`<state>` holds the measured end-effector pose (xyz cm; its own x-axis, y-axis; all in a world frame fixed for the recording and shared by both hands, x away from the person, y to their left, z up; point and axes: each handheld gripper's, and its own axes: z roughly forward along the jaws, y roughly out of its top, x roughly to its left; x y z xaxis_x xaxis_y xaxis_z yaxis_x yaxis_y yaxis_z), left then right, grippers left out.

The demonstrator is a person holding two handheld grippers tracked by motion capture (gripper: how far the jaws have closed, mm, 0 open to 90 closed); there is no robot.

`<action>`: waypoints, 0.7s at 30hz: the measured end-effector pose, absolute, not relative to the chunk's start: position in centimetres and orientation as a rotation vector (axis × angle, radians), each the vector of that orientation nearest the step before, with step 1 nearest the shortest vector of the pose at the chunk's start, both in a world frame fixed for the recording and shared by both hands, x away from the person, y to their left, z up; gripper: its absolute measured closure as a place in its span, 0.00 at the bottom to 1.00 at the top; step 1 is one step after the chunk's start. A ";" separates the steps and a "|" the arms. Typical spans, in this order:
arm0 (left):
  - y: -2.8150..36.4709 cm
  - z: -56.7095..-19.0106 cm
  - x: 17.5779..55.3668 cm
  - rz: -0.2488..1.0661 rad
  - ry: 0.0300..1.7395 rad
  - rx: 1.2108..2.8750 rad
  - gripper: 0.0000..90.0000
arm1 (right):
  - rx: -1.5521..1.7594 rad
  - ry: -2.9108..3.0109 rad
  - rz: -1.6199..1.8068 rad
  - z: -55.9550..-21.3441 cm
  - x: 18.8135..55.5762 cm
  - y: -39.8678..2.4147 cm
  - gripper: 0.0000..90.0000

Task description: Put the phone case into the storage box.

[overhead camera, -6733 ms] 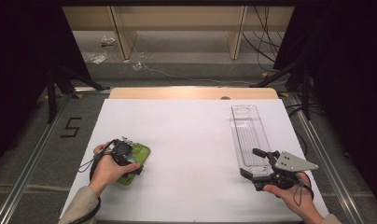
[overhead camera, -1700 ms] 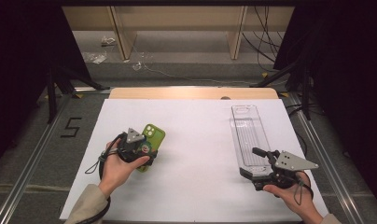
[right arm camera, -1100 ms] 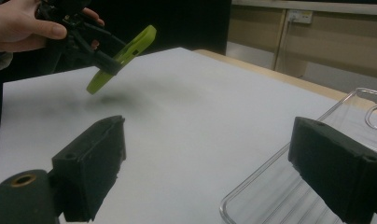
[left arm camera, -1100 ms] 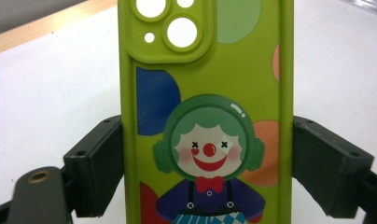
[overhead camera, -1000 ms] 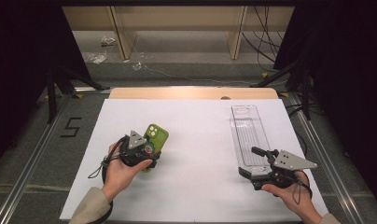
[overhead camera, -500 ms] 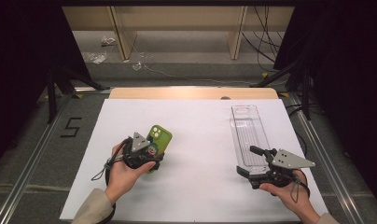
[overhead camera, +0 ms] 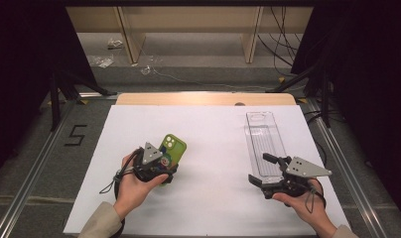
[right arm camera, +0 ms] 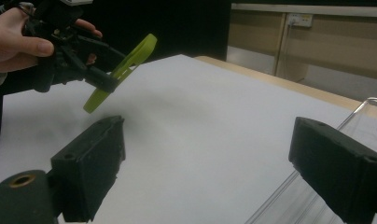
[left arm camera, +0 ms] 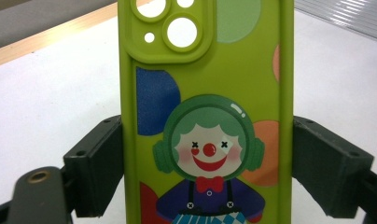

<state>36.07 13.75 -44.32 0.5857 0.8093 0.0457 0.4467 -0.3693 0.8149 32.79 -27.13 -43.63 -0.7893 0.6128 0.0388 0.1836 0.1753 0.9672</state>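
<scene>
A lime-green phone case (overhead camera: 174,145) printed with a clown (left arm camera: 206,154) is lifted off the white table sheet and tilted, its camera cut-outs pointing away from the hand. My left gripper (overhead camera: 167,167) is shut on it, one black pad against each long edge (left arm camera: 102,163). In the right gripper view the case (right arm camera: 123,70) hangs edge-on above the sheet in the left gripper (right arm camera: 84,60). My right gripper (overhead camera: 258,169) rests low at the right, open, with nothing between its fingers (right arm camera: 91,163).
A long clear plastic tray (overhead camera: 262,136) lies on the white sheet (overhead camera: 213,129) just beyond the right gripper; its edge (right arm camera: 364,116) shows beside the right jaw. A wooden strip (overhead camera: 203,98) borders the table's far edge. Metal rails run along both sides.
The case, which lay under the left gripper at the lower left, has been lifted and carried right toward the middle. In the last second it drifted slightly right. The right gripper has barely moved.
</scene>
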 end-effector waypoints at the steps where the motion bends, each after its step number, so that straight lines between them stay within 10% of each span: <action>1: 13.7 -44.3 36.0 0.571 0.996 2.018 0.18 | 0.755 2.100 1.645 -43.6 32.8 -27.1 0.13; 21: 12.1 -44.4 35.1 0.554 0.925 2.027 0.18 | 0.767 2.093 1.648 -43.4 33.4 -25.9 0.13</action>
